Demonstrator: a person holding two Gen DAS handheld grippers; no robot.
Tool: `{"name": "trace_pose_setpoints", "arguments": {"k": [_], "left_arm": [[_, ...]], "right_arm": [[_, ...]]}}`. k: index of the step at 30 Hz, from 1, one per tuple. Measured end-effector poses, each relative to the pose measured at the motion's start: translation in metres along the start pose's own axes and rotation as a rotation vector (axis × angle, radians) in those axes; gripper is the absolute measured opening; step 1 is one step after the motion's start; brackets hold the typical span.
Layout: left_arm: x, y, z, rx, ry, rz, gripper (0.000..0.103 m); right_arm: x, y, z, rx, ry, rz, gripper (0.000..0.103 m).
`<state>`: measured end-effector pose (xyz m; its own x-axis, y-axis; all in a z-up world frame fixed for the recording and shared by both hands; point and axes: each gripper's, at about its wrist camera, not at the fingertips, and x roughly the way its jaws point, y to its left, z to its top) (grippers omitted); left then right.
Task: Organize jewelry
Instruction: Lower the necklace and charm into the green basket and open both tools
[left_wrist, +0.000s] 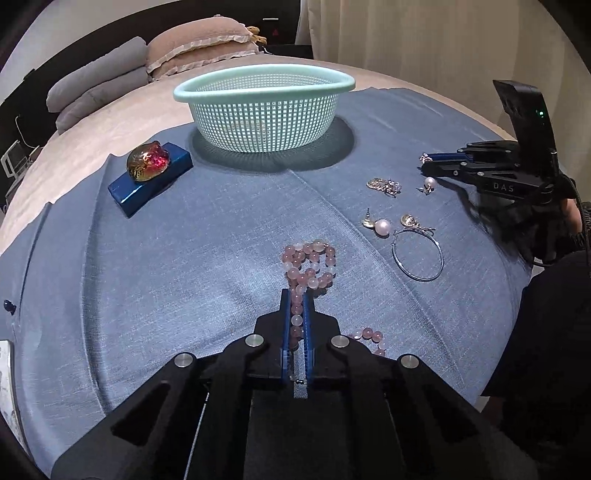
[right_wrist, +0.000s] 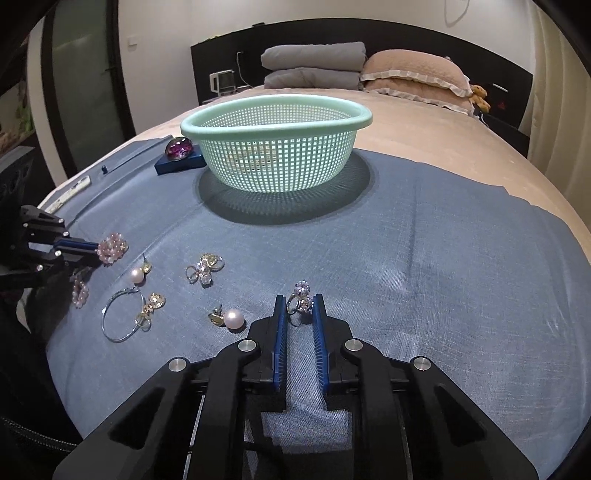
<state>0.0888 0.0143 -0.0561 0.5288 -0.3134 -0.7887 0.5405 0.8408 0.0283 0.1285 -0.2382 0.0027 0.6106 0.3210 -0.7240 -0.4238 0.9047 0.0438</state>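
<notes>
1. Far left, the left gripper is pinched tight on the pink round-bead bracelet; most beads lie heaped on the blue woven cloth; nothing lifted clear, by my read.
2. Middle ground: the thin silver hoop, two white pearl studs and a gold crystal cluster sit loose, untouched.
3. Behind, the mint-green mesh plastic basket looks empty, so the sorting has barely begun.
4. Right, the right gripper stands part-open, straddling a sparkling crystal ring; whether the pads touch it, I cannot tell.
</notes>
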Motion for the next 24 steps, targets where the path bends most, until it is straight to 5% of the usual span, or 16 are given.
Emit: {"name": "trace_pose_setpoints", "arguments": {"k": [12, 21, 24], "left_arm": [[-0.049, 0.01, 0.038, 0.018, -0.079, 0.105, 0.006], [-0.087, 0.013, 0.096, 0.105, -0.214, 0.17, 0.006], [-0.1, 0.014, 0.118, 0.146, -0.28, 0.137, 0.006]], "right_arm": [[-0.042, 0.011, 0.023, -0.072, -0.065, -0.018, 0.013], [-0.072, 0.014, 0.07, -0.145, -0.176, -0.041, 0.013], [-0.073, 0.012, 0.093, -0.14, -0.224, -0.01, 0.013]]}}
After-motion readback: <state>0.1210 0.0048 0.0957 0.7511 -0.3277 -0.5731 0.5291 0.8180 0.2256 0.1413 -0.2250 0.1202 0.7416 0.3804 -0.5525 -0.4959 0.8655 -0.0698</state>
